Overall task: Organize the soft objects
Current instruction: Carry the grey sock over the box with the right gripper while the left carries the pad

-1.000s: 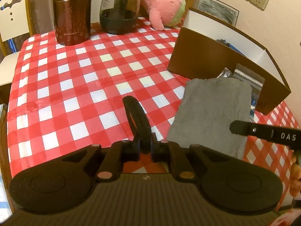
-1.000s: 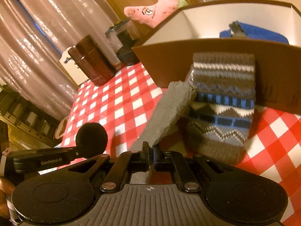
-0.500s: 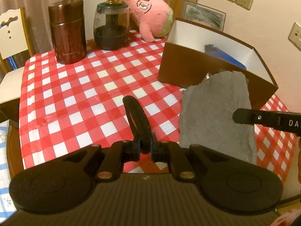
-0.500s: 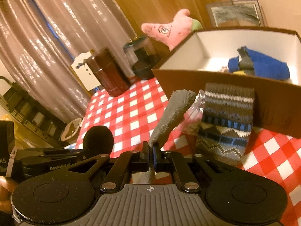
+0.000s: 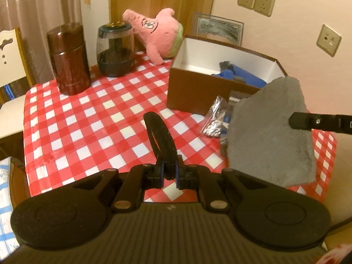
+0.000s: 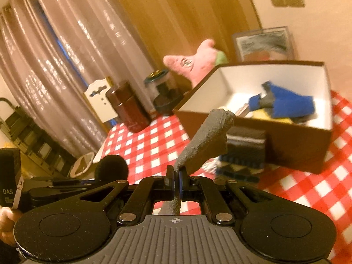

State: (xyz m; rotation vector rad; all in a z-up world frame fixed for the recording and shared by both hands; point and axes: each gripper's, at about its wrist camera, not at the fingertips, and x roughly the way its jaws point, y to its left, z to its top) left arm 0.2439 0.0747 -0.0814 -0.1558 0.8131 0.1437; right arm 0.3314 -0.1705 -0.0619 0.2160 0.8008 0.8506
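My right gripper [image 6: 177, 176] is shut on a grey cloth [image 6: 206, 140] and holds it in the air in front of the brown box [image 6: 297, 147]; the cloth [image 5: 270, 136] hangs at the right of the left wrist view. My left gripper [image 5: 168, 169] is shut on a black ring-shaped soft object [image 5: 159, 138] above the checked table [image 5: 88, 127]. The box [image 5: 191, 88] holds blue fabric [image 5: 239, 74]. A patterned sock [image 6: 242, 154] and a silvery packet [image 5: 214, 118] lie in front of the box. A pink plush [image 5: 156, 35] leans at the back.
A brown canister [image 5: 68, 57] and a dark glass jar [image 5: 115, 48] stand at the table's back left. A white chair [image 5: 11, 66] is at the left. A framed picture [image 5: 220, 29] leans on the wall behind the box.
My right gripper has lifted the grey cloth off the table and up to box height, uncovering the sock and packet. Both grippers have risen and drawn back.
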